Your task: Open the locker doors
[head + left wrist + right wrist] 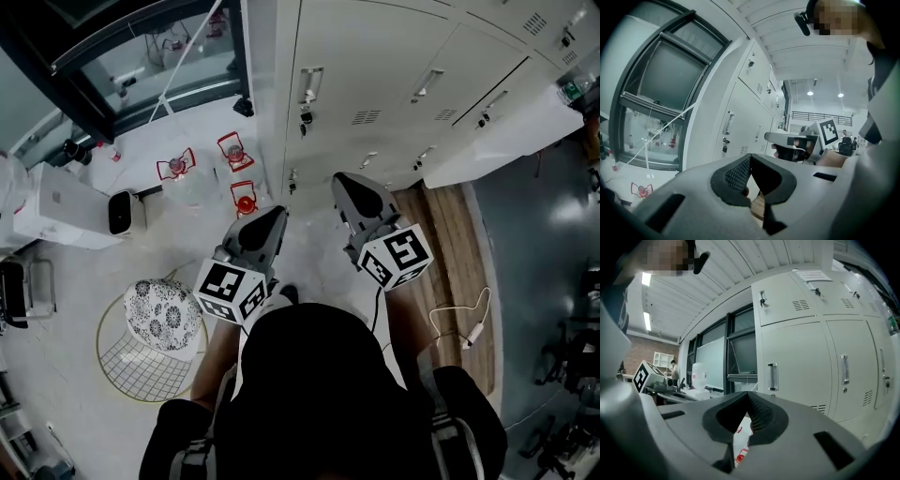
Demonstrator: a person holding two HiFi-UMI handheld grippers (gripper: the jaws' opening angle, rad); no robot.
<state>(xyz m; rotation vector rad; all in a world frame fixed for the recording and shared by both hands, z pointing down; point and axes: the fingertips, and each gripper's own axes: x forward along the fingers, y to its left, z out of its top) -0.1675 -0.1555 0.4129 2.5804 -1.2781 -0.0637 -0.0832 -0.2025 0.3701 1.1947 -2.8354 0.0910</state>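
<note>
Person's dark top (pixel 319 394) nearest, at bottom of head view. Left gripper (pixel 272 220): jaws pressed together, nothing between. Right gripper (pixel 347 183): likewise closed, empty. Both point level toward lockers, apart from them. Wire basket (pixel 122 370) on floor at left. Small red lantern-like items (pixel 235 150) beyond. Lockers (pixel 375 66) farthest; doors facing grippers closed, handle (pixel 772 377) untouched.

The room is evenly bright. Round ceiling lamps (pixel 810 93) and a long strip light (pixel 646 278) shine from above, and the pale lockers (pixel 375 56) give this light back. A white patch of glare lies on the dark floor (pixel 534 281). From above, the person's head (pixel 319 375) is almost black. Both gripper views bend strongly at the edges, with dark corners, and the nearest parts look soft.
</note>
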